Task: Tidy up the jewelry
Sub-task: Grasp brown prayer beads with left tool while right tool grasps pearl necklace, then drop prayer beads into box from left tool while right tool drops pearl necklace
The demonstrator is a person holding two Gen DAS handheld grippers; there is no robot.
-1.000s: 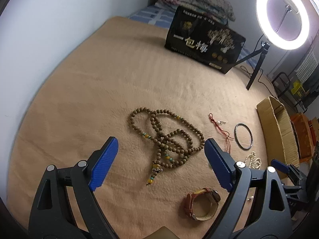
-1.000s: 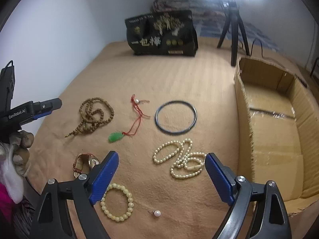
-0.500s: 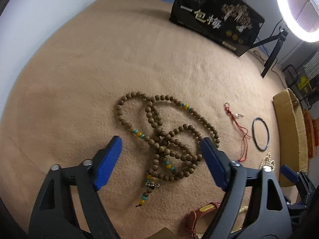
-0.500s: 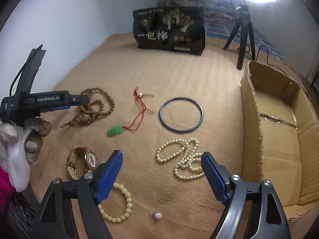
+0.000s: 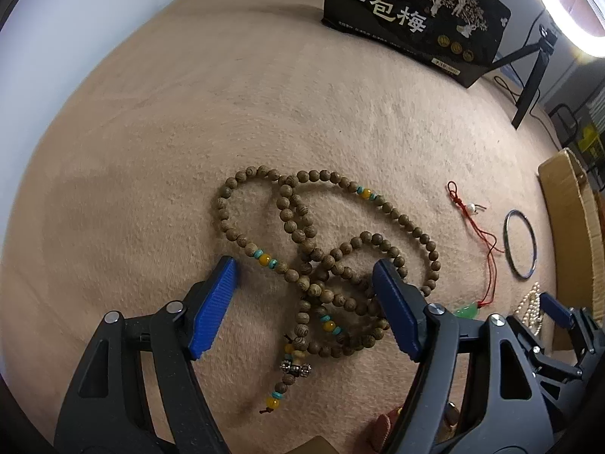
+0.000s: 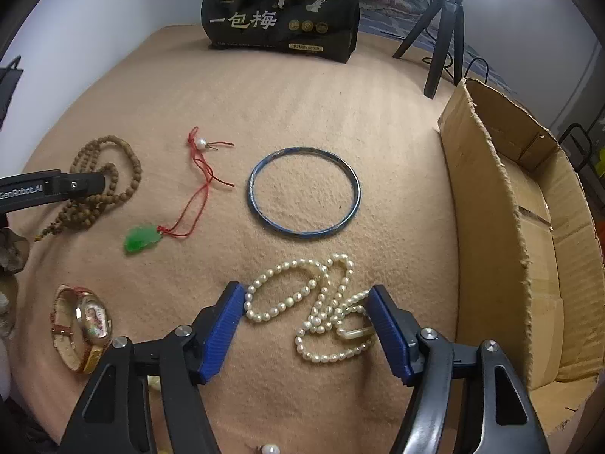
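A long wooden bead necklace (image 5: 321, 257) with amber and turquoise beads lies tangled on the tan blanket (image 5: 189, 132). My left gripper (image 5: 304, 268) is low over it, its jaws closing, with the tangle between the blue pads, which do not squeeze it. A white pearl necklace (image 6: 321, 302) lies in loops on the blanket. My right gripper (image 6: 304, 291) straddles it, its jaws closing, with the pads at the outer edges of the loops. A blue bangle (image 6: 304, 193), a green pendant on red cord (image 6: 141, 240) and a wristwatch (image 6: 85, 325) lie loose nearby.
An open cardboard box (image 6: 487, 204) stands at the right of the blanket. A black printed bag (image 6: 281, 11) and a tripod (image 6: 442, 38) with a ring light (image 5: 574, 7) stand at the back. A single pearl (image 6: 270, 448) lies near the front edge.
Both grippers have come down closer to the blanket and their jaws have narrowed. The left now straddles the wooden beads, the right the pearls.
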